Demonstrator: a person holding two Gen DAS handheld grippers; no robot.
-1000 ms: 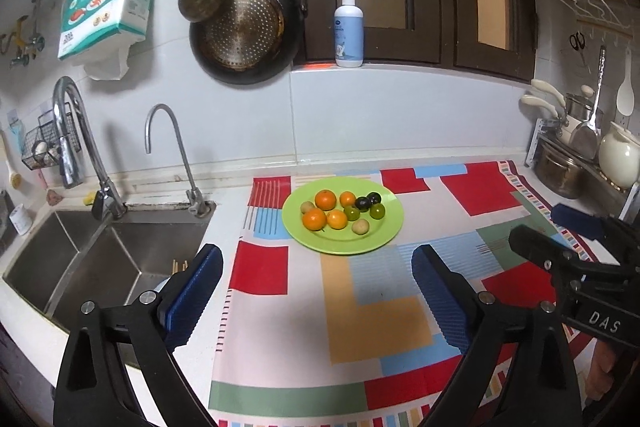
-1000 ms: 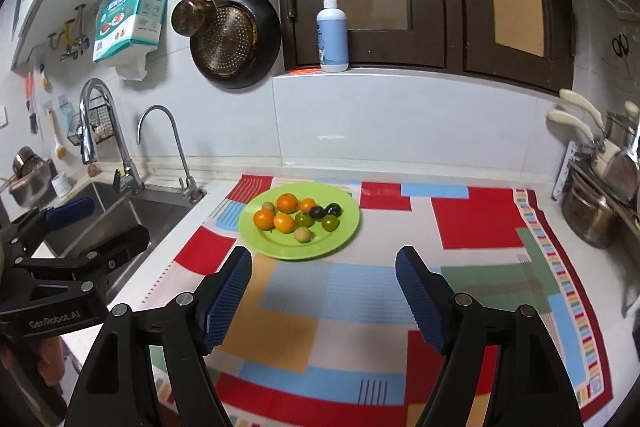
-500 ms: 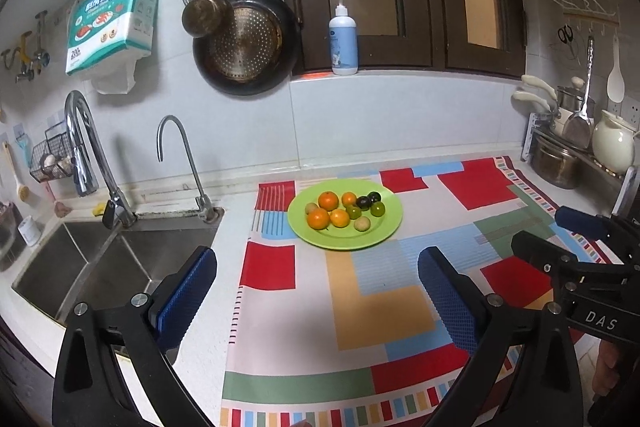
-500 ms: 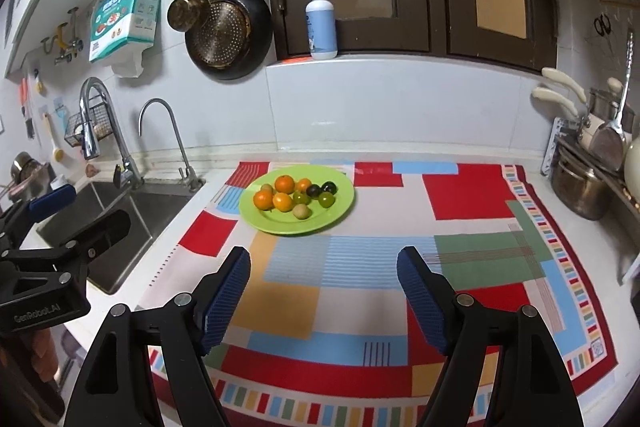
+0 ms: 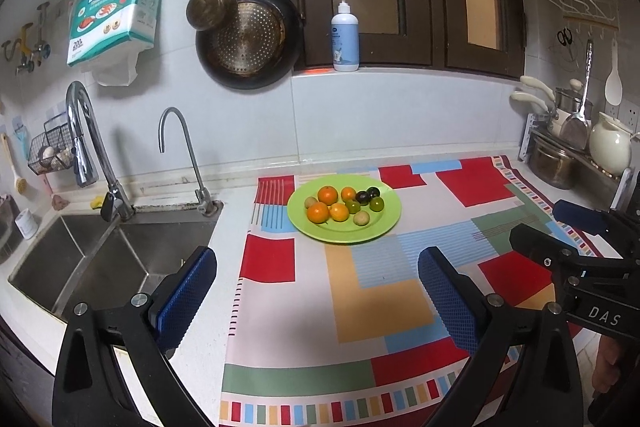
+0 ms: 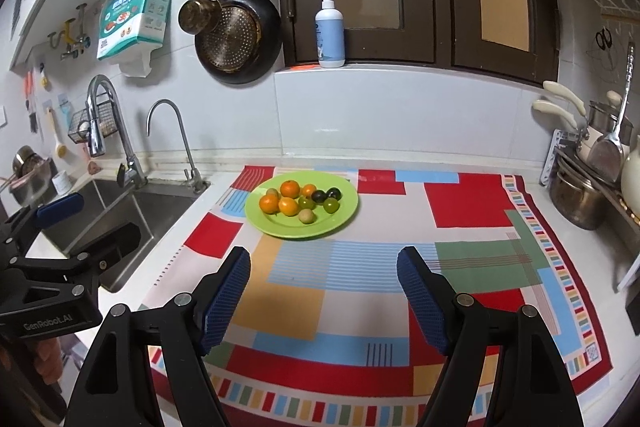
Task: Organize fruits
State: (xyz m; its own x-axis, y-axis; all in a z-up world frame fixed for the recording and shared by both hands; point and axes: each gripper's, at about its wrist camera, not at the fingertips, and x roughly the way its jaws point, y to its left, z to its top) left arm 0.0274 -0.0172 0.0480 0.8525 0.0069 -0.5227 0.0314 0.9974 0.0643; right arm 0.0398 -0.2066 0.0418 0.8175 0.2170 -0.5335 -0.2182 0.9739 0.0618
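A green plate (image 5: 386,223) (image 6: 342,223) sits on a colourful patterned mat (image 5: 380,311) (image 6: 360,299) at the back of the counter. It holds several small fruits in one cluster: oranges (image 5: 318,212) (image 6: 269,204), green ones (image 5: 376,203) (image 6: 331,205), dark ones (image 5: 363,197) (image 6: 319,196) and pale ones (image 5: 361,218) (image 6: 306,215). My left gripper (image 5: 316,293) is open and empty, well in front of the plate. My right gripper (image 6: 323,295) is open and empty, also short of the plate. Each gripper shows at the edge of the other's view.
A steel sink (image 5: 100,259) (image 6: 120,223) with two taps lies left of the mat. Pots and utensils on a rack (image 5: 572,151) (image 6: 592,179) stand at the right. Pans (image 5: 248,43) and a soap bottle (image 5: 345,35) are on the back wall.
Both grippers have drawn back and risen a little, so more of the mat's front edge shows. Both stay open. The plate and fruits have not moved.
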